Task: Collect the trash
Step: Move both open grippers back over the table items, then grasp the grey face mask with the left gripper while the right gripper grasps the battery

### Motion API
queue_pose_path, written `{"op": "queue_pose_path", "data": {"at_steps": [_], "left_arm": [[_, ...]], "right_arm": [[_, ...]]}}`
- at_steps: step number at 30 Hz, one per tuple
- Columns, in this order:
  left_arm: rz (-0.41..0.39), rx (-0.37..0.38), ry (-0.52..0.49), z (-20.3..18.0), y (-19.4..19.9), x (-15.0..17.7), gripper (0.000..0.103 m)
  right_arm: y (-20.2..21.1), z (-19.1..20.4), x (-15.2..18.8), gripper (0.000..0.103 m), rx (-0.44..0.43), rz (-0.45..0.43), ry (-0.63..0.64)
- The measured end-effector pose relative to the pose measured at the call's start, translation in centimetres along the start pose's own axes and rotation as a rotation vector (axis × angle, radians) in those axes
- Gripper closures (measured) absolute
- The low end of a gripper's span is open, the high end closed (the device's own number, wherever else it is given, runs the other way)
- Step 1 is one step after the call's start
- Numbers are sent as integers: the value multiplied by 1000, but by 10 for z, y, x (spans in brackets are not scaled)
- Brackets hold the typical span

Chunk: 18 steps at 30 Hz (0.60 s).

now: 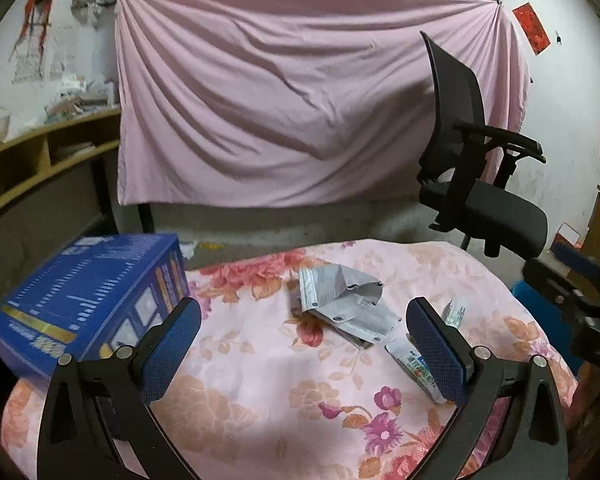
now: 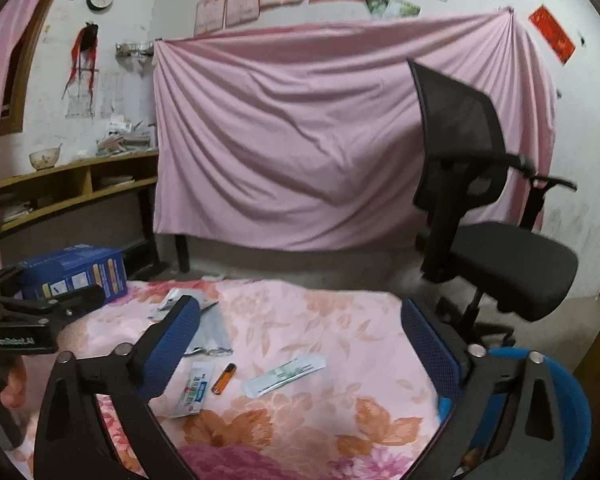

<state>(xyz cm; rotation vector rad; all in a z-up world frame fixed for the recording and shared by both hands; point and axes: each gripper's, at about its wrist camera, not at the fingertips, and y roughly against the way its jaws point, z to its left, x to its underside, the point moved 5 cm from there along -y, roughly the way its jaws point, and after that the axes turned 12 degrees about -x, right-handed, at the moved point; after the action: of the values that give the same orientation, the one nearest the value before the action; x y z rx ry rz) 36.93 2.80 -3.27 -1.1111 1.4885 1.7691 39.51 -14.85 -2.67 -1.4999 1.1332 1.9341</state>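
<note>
Trash lies on a table with a floral cloth (image 1: 260, 400). A crumpled grey wrapper (image 1: 344, 304) sits mid-table, also seen in the right wrist view (image 2: 214, 330). A small white sachet (image 2: 194, 390), an amber vial (image 2: 224, 378) and a long white packet (image 2: 286, 374) lie near each other. In the left wrist view the sachet (image 1: 410, 366) is partly behind my right finger and the packet (image 1: 456, 312) beyond it. My left gripper (image 1: 304, 344) is open and empty, low over the cloth. My right gripper (image 2: 300, 344) is open and empty above the small items.
A blue box (image 1: 88, 300) stands at the table's left edge, also in the right wrist view (image 2: 76, 274). A black office chair (image 1: 480, 184) stands beyond the table on the right. A blue bin (image 2: 556, 408) sits low right. A pink sheet (image 1: 300, 92) hangs behind; wooden shelves (image 1: 40, 160) at left.
</note>
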Motion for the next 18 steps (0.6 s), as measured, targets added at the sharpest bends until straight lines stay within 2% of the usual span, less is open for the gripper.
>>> {"op": "queue_pose_path", "data": {"at_steps": [3,4,7,9,13,15,18], "left_arm": [[36,40,-4,-2,-12,-2,9],[53,56,-12,-4,-19,-1,15],[108,87,-37,-9,-36,2,33],[158,122,-37,-11,-48,5,39],[233,171,-4,-11,-66,6,49],[257,190,18,-10,-73,4,50],[280,209,39,-8,-79,1,58]], "right_arm": [[-19,-1,7,26,7,89,-17],[-23,-1,9,29,12,110,-17],[-37,2,16,46,-14,178,-29],[-45,4,20,58,-45,220,-49],[-65,10,33,68,-123,331,-102],[-73,15,39,72,-130,375,-92],[-81,21,46,78,-150,429,-88]]}}
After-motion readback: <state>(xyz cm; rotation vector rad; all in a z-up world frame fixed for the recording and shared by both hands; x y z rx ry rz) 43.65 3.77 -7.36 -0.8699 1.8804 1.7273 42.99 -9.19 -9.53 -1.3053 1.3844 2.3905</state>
